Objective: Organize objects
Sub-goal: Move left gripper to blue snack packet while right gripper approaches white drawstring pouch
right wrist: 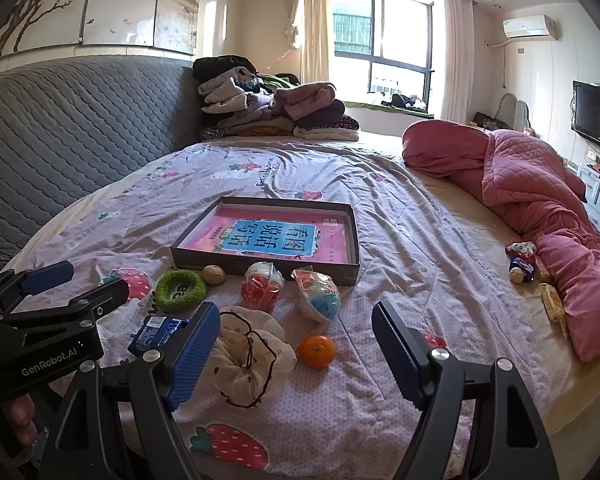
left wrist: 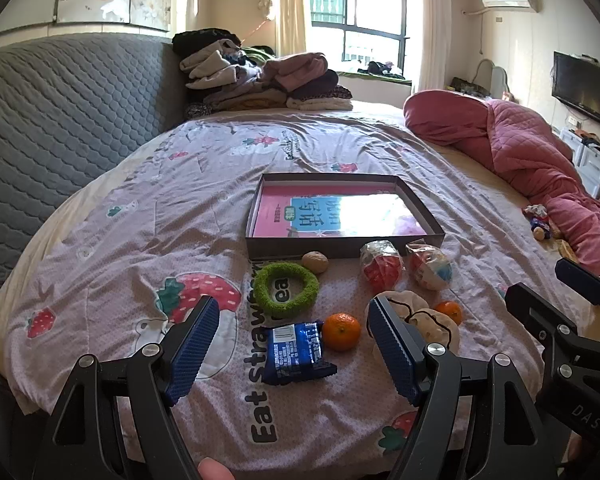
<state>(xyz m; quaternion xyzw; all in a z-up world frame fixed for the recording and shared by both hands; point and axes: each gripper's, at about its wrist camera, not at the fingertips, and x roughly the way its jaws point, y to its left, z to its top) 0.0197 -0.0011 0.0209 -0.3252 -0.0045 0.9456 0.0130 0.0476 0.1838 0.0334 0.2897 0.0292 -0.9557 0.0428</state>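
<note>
A shallow brown box (left wrist: 260,216) (right wrist: 356,236) with a pink book inside lies on the bed. In front of it lie a green ring (left wrist: 286,289) (right wrist: 180,286), a walnut (left wrist: 315,262) (right wrist: 214,275), two wrapped toy balls (left wrist: 381,266) (left wrist: 430,266) (right wrist: 262,286) (right wrist: 318,294), two mandarins (left wrist: 341,331) (left wrist: 449,312) (right wrist: 317,351), a blue snack packet (left wrist: 296,352) (right wrist: 156,332) and a white cloth pouch (left wrist: 416,316) (right wrist: 248,356). My left gripper (left wrist: 292,344) is open above the packet and one mandarin. My right gripper (right wrist: 296,344) is open, above the pouch and a mandarin.
A grey quilted headboard (left wrist: 60,120) runs along the left. Folded clothes (left wrist: 268,80) are piled at the far end. A pink quilt (right wrist: 540,208) lies on the right, with small snacks (right wrist: 522,260) beside it. The bedsheet (right wrist: 400,220) is wrinkled.
</note>
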